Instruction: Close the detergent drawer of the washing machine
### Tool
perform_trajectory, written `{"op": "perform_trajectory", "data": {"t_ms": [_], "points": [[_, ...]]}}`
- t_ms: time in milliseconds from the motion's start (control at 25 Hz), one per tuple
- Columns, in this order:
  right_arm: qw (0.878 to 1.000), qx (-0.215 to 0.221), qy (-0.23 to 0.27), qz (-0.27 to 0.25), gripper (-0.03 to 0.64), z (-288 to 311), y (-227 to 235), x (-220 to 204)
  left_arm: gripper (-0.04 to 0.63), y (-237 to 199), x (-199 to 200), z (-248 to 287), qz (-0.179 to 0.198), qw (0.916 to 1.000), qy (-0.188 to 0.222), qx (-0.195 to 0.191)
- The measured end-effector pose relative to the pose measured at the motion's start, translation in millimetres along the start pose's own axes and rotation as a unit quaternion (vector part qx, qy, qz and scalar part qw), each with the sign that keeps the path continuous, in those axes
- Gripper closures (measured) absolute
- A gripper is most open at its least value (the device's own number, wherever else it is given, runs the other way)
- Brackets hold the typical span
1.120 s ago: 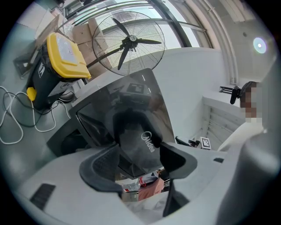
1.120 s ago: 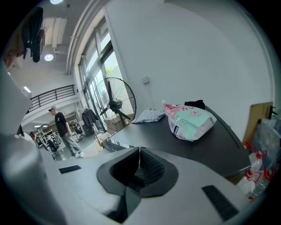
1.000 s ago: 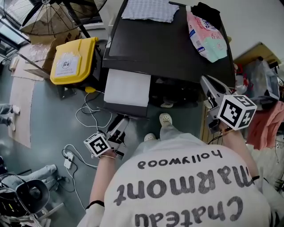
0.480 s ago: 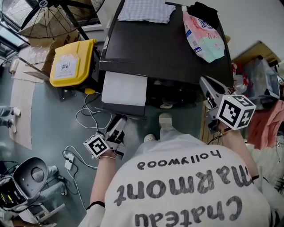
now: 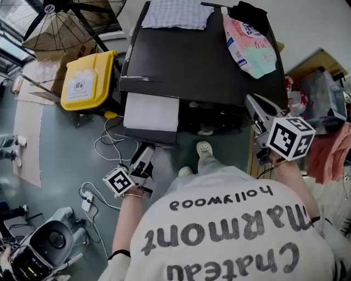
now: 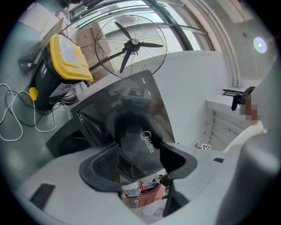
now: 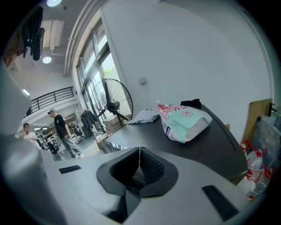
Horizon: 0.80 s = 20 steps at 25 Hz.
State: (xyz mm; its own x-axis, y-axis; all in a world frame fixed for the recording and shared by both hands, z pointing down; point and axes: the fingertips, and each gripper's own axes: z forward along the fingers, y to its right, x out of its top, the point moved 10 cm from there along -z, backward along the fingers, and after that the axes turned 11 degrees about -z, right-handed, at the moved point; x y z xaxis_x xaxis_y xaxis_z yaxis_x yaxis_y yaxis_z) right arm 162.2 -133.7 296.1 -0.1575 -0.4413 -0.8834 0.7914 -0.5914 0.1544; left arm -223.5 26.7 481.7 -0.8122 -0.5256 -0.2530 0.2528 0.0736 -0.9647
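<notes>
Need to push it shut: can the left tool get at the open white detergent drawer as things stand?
Probably yes. The left tool points at the dark glossy front of the pulled-out white detergent drawer, with its jaws apart and empty. Nothing stands in the gap between tool and drawer front.

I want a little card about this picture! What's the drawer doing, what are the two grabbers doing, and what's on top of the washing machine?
Drawer: detergent drawer pulled out, open
Left gripper: fingers apart, empty, facing the drawer's front
Right gripper: fingers together, empty, near the machine's front corner
On the washing machine: pink and green bag, checked cloth
On the floor: yellow-lidded bin
</notes>
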Motion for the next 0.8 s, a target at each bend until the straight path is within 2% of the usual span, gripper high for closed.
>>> {"op": "perform_trajectory", "data": {"t_ms": [800], "points": [[1.000, -0.012, -0.009, 0.004, 0.588, 2.4, 21.5, -0.4, 0.304, -1.1, 6.9, 18.3, -0.013, 0.9998, 0.011, 0.005]]}}
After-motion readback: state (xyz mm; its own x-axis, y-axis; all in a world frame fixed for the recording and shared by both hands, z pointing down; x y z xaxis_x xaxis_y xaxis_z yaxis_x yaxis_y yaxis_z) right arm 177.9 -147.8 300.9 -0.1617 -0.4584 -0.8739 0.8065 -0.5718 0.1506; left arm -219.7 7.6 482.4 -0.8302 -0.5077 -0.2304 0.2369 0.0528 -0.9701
